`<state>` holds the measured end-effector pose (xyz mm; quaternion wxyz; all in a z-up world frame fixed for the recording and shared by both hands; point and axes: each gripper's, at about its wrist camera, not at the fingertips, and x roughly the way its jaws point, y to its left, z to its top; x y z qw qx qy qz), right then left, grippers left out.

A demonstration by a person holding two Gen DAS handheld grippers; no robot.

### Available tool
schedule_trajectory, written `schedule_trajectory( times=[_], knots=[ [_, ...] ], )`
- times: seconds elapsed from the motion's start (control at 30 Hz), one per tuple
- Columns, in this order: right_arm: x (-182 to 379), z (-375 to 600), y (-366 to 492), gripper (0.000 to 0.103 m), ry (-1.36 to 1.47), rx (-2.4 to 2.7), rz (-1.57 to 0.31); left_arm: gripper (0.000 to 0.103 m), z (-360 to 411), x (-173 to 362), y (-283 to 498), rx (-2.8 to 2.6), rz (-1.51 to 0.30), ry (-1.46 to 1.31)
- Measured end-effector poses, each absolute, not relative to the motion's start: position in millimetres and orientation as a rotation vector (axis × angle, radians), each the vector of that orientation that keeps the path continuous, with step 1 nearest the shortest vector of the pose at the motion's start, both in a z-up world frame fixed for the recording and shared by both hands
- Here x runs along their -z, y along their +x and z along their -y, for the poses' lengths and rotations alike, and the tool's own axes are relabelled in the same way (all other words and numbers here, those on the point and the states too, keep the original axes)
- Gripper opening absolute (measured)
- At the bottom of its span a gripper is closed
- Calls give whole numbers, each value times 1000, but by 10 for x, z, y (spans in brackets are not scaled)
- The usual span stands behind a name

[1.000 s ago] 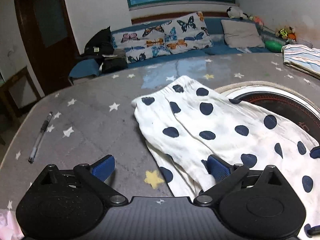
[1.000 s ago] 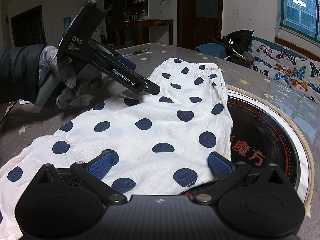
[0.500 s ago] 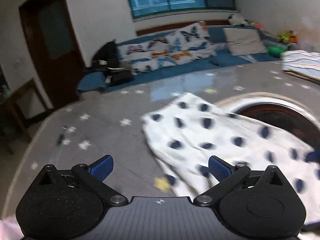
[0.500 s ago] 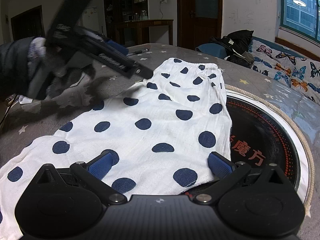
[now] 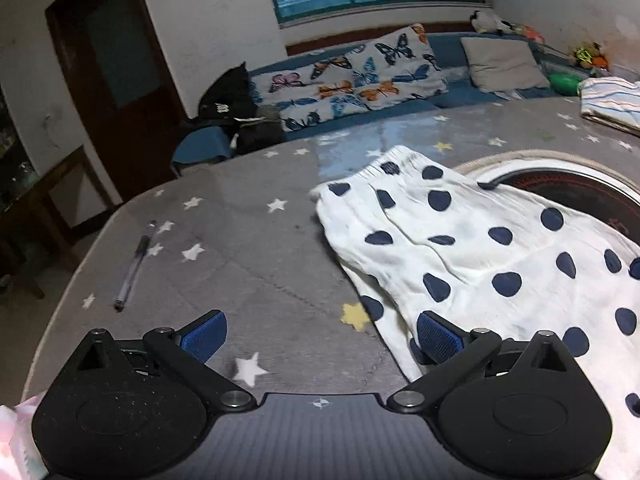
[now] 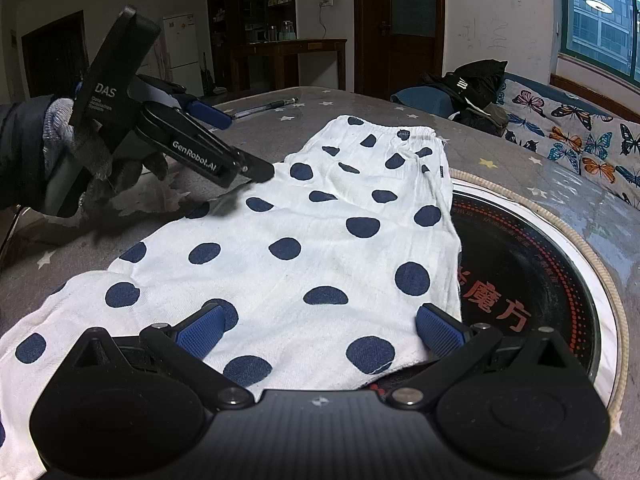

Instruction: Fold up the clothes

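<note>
White shorts with navy dots [image 5: 472, 248] lie flat on the grey star-print table, the waistband at the far end, partly over a round black hotplate. My left gripper [image 5: 320, 336] is open and empty, at the shorts' left edge; its right finger is over the cloth. In the right wrist view the shorts [image 6: 320, 232] spread ahead, and my left gripper [image 6: 224, 140] hovers low over their left edge. My right gripper [image 6: 320, 330] is open, low over the near part of the shorts.
A round black hotplate [image 6: 520, 264] with a white rim is set in the table at the right, under the shorts' edge. A pen [image 5: 132, 268] lies at the left. Folded striped cloth [image 5: 612, 100] sits far right. A sofa with cushions stands behind the table.
My left gripper swung away and up, then came back down near the shorts' left edge, farther left than before. The right gripper and the shorts stayed still.
</note>
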<state>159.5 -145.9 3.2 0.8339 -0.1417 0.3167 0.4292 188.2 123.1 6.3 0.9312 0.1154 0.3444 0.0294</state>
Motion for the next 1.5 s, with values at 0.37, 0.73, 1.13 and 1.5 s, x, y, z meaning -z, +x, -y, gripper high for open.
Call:
schedule_trajectory(
  times=[0.37, 0.73, 1.13, 1.5],
  knots=[
    [-30, 1461, 1599, 103, -300, -909, -671, 103, -1132, 9, 1699, -44, -700, 271],
    [-27, 1466, 1604, 103, -302, -908, -670, 103, -913, -62, 1350, 52, -704, 262],
    [-132, 1441, 1572, 103, -291, -893, -685, 103, -885, -166, 1143, 51, -685, 231],
    [-298, 1262, 934, 103, -423, -1028, -673, 103, -893, 6, 1117, 34, -729, 235]
  ],
)
